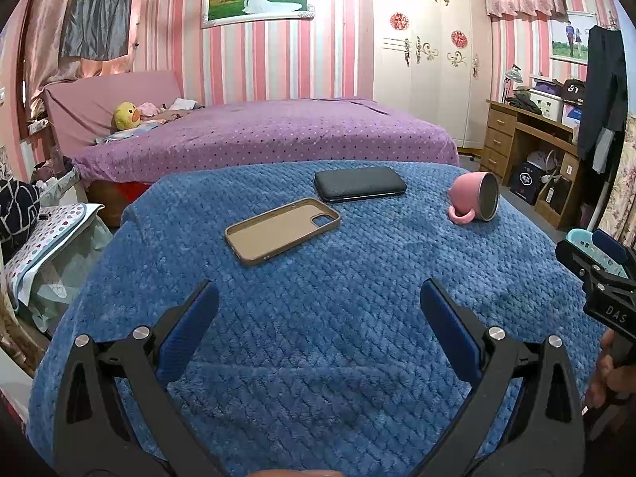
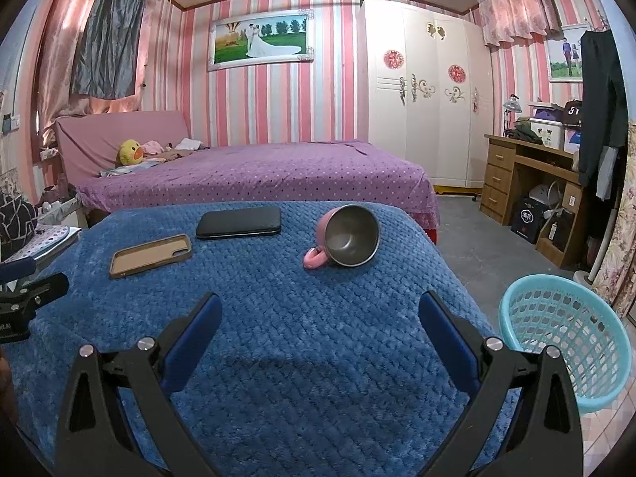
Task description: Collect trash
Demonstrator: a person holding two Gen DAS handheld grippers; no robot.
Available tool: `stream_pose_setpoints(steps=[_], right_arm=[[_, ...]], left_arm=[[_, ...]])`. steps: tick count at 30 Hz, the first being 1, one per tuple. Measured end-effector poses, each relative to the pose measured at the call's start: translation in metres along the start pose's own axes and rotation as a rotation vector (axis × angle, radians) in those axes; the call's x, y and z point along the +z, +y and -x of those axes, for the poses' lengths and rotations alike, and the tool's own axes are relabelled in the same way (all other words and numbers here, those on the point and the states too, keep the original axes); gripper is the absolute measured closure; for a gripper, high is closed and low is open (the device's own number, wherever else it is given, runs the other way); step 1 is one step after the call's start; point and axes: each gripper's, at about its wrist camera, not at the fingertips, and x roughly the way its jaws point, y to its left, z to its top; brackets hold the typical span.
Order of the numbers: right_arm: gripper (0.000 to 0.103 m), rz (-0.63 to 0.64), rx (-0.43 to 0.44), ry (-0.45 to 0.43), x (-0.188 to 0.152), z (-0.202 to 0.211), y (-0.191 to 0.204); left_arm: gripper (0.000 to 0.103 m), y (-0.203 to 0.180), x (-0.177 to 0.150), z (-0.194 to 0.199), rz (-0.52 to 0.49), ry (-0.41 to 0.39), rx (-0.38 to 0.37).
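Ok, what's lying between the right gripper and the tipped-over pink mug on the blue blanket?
Nothing: in the right wrist view, only bare blue quilted blanket stretches from the open right gripper to the pink mug lying on its side.

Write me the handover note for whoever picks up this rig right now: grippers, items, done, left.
Left gripper: open, empty, above the blue blanket.
Right gripper: open, empty, near the blanket's right edge.
On the blanket: brown phone case, black phone behind it, pink mug tipped on its side, to the right.
Turquoise basket: on the floor, right of the blanket; looks empty.
Done: nothing collected.
Left: everything; no obvious trash is visible, so confirm what goes in the basket.
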Motion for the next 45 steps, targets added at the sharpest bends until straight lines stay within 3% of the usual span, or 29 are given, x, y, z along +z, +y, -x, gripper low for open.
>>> stream_pose_setpoints(steps=[45], right_arm=[[0.006,-0.009,-0.032,-0.004,0.003,0.001,-0.013]], left_arm=[[0.005,-0.012,0.001,0.000,-0.025,-0.003,-0.007]])
